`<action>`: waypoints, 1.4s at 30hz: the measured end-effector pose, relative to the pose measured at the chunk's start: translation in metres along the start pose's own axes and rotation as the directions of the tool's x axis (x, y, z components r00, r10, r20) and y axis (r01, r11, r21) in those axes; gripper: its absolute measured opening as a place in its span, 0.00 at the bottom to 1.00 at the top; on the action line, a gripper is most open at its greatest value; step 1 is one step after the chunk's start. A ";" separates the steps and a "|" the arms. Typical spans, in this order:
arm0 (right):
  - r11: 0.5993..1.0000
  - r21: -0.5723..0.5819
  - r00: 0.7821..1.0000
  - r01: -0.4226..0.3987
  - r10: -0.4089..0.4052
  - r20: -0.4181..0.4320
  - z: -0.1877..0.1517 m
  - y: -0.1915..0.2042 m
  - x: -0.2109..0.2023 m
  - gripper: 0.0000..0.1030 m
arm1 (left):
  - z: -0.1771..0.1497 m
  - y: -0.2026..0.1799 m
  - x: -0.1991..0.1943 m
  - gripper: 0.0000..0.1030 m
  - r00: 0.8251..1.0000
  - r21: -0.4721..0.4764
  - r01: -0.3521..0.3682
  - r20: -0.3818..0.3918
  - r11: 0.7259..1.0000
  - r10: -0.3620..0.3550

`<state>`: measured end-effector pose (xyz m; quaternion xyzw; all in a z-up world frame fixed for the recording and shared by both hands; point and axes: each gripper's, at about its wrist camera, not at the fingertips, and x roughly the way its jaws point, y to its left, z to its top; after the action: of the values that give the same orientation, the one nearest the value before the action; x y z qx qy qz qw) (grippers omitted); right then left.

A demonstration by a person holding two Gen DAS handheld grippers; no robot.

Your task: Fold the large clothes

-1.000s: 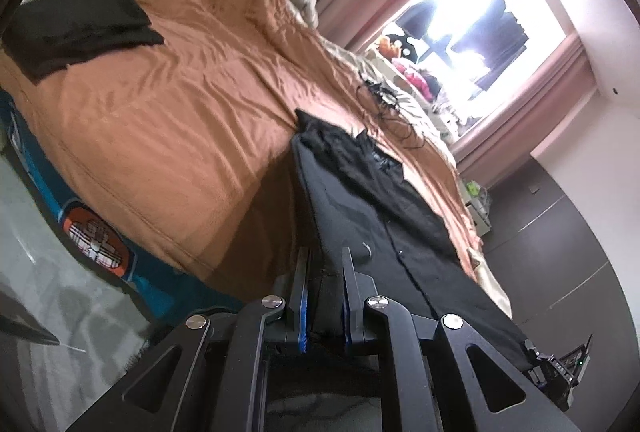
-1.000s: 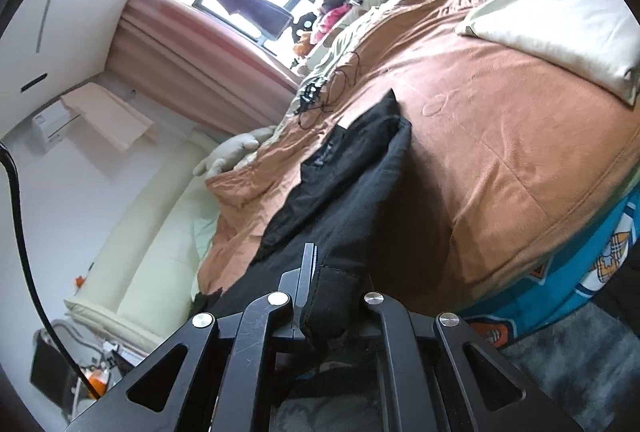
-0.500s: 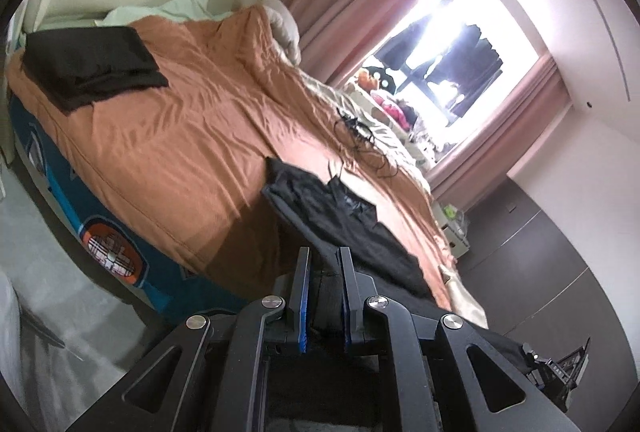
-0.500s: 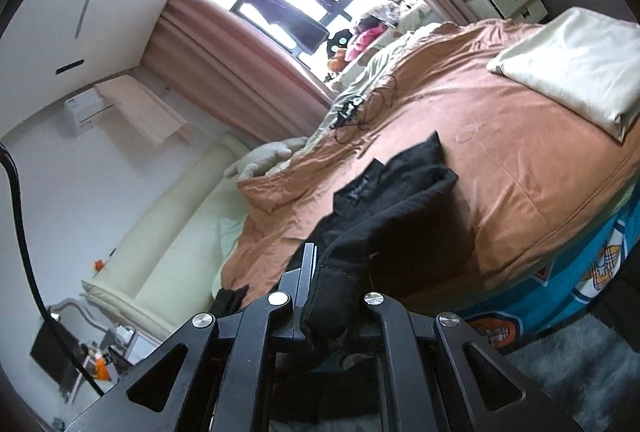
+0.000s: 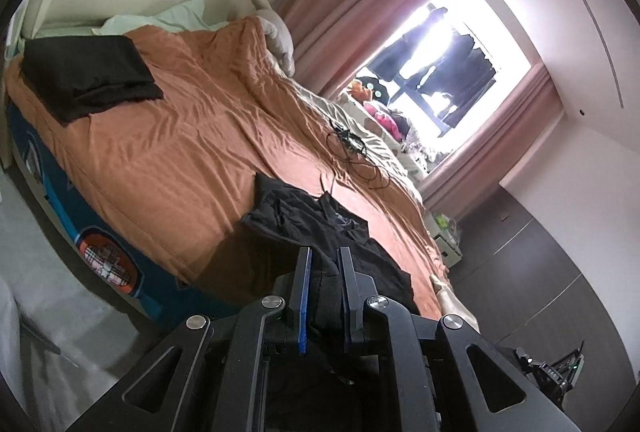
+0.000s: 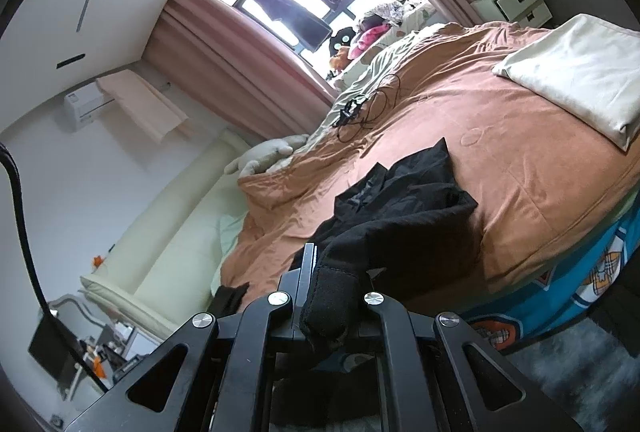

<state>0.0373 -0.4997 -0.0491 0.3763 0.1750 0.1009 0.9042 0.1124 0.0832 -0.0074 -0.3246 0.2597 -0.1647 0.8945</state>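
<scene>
Both your grippers, left gripper (image 5: 325,296) and right gripper (image 6: 326,296), are pinched tight on the near edge of the black garment (image 6: 404,200) on the orange bed cover (image 5: 168,152); next, I think, lift it forward to fold it.

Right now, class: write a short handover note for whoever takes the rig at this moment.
Left tongs: shut on the black garment.
Right tongs: shut on another part of it.
Garment: near end lifted off the bed, far end bunched on the orange cover.
Folded dark cloth: on the bed, near the headboard.
Done: both grips taken.
Left: likely carry the held end over, lay flat, finish folding.
</scene>
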 end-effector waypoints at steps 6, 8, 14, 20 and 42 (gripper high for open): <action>1.000 -0.004 1.000 -0.016 0.016 0.021 0.027 0.003 0.018 0.08 | 0.022 -0.011 0.015 0.12 0.999 0.013 0.009 0.032 1.000 -0.010; 1.000 -0.008 0.999 -0.025 0.025 0.029 0.039 0.006 0.026 0.08 | 0.032 -0.018 0.022 0.12 0.999 0.019 0.015 0.045 1.000 -0.016; 0.998 -0.020 0.997 -0.052 0.053 0.053 0.085 0.016 0.062 0.08 | 0.074 -0.045 0.053 0.12 0.996 0.054 0.023 0.083 0.998 -0.027; 0.999 -0.025 0.997 -0.047 0.048 0.058 0.128 0.019 0.107 0.08 | 0.121 -0.071 0.100 0.12 0.996 0.094 0.015 0.090 0.995 -0.023; 0.999 -0.018 0.999 0.049 -0.049 0.017 0.207 -0.026 0.254 0.08 | 0.194 -0.083 0.283 0.12 0.997 0.163 -0.073 0.003 0.984 0.073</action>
<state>0.3533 -0.5709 0.0068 0.3642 0.1757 0.0771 0.9113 0.4426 -0.0125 0.0735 -0.2401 0.2584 -0.1529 0.9232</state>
